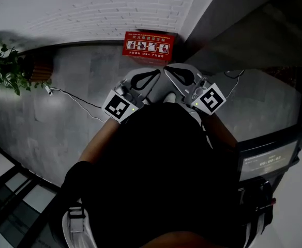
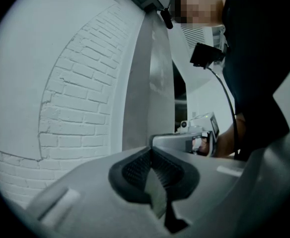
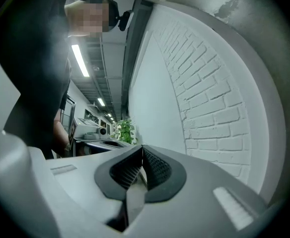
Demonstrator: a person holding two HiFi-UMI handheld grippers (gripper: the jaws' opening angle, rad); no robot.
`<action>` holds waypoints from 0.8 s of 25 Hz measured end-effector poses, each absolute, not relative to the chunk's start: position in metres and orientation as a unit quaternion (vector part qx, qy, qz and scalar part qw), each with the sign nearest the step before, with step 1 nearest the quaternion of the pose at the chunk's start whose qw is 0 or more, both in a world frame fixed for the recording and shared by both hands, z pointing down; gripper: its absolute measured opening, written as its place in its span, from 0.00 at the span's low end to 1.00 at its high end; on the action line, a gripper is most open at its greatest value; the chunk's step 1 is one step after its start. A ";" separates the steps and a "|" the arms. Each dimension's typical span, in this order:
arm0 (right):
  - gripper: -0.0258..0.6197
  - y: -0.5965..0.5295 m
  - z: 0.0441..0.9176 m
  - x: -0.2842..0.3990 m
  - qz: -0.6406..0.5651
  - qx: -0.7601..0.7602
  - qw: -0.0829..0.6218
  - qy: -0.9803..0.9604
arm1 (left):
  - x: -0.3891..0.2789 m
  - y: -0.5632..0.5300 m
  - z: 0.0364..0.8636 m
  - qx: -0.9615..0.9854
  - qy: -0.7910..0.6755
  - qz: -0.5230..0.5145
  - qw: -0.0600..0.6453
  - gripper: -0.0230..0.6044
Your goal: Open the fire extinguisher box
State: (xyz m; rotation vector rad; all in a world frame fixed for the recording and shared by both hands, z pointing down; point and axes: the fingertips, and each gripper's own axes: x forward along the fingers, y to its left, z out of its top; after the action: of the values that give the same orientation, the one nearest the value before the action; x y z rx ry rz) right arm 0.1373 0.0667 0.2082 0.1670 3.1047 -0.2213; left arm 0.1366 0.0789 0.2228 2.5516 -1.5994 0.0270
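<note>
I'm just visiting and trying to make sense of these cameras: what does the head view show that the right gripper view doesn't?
Only the head view: the red fire extinguisher box on the floor, and a white cable trailing across it. Only the right gripper view: ceiling lights, and a close look at the right gripper, jaws shut with nothing between them. Both: the white brick wall, a green plant and the person's dark clothing.
</note>
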 end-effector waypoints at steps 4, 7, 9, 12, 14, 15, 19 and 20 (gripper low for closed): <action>0.06 0.054 0.208 0.148 -0.072 0.061 0.016 0.995 | 0.149 0.066 0.223 0.844 -0.533 0.017 0.062 0.04; 0.06 0.047 0.209 0.155 -0.074 0.065 0.020 0.995 | 0.156 0.059 0.223 0.841 -0.536 0.023 0.062 0.04; 0.06 0.042 0.210 0.157 -0.074 0.065 0.023 0.995 | 0.159 0.055 0.224 0.840 -0.538 0.025 0.063 0.04; 0.06 0.038 0.210 0.157 -0.074 0.058 0.026 0.995 | 0.162 0.054 0.225 0.843 -0.533 0.030 0.063 0.04; 0.06 0.037 0.210 0.153 -0.072 0.053 0.027 0.996 | 0.158 0.052 0.226 0.847 -0.527 0.032 0.063 0.04; 0.06 0.037 0.211 0.149 -0.072 0.051 0.026 0.996 | 0.155 0.051 0.227 0.848 -0.525 0.031 0.063 0.04; 0.06 0.039 0.219 0.130 -0.076 0.038 0.016 0.996 | 0.139 0.050 0.233 0.857 -0.511 0.026 0.064 0.04; 0.06 0.041 0.221 0.124 -0.077 0.033 0.014 0.996 | 0.133 0.051 0.235 0.860 -0.506 0.025 0.065 0.04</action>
State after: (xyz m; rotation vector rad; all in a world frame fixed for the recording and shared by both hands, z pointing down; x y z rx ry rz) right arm 0.1241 0.0406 0.2206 0.1027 3.1019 -0.2394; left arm 0.1333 0.0512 0.2346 2.5959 -1.5263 0.0766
